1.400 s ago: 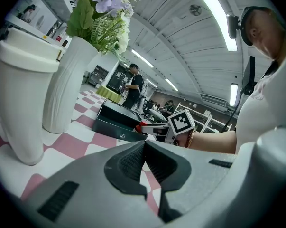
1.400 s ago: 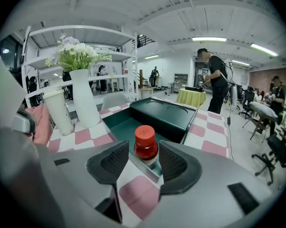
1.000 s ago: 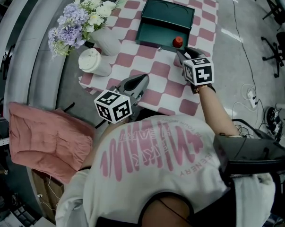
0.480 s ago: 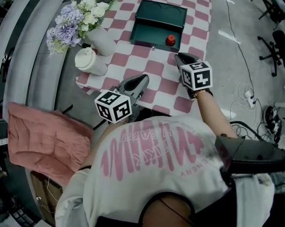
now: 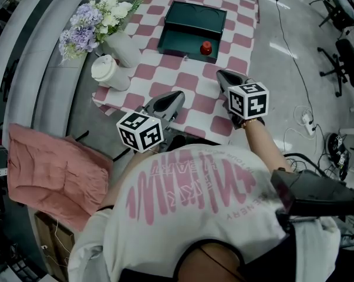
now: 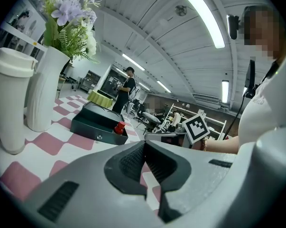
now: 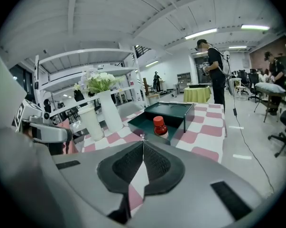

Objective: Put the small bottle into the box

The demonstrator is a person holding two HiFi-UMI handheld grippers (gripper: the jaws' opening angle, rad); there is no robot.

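The small bottle [image 5: 206,47] with a red cap stands upright inside the open dark green box [image 5: 188,16], at its near right corner. The right gripper view shows the bottle [image 7: 159,126] in the box [image 7: 178,109] ahead of my right gripper [image 7: 143,144], which is shut and empty. In the head view that right gripper [image 5: 221,74] hovers over the checked table, a short way back from the box. My left gripper [image 5: 177,97] rests near the table's front edge, shut with nothing in it [image 6: 143,144].
A white vase of flowers [image 5: 122,47] and a white lidded cup [image 5: 109,74] stand at the table's left. A pink cloth [image 5: 53,175] lies on the left beside the table. Cables and an office chair [image 5: 347,57] are on the floor at right. A person [image 7: 216,75] stands beyond the table.
My right gripper has drawn back from the box toward the front edge and its jaws have closed. The bottle stays in the box. The left gripper has hardly moved.
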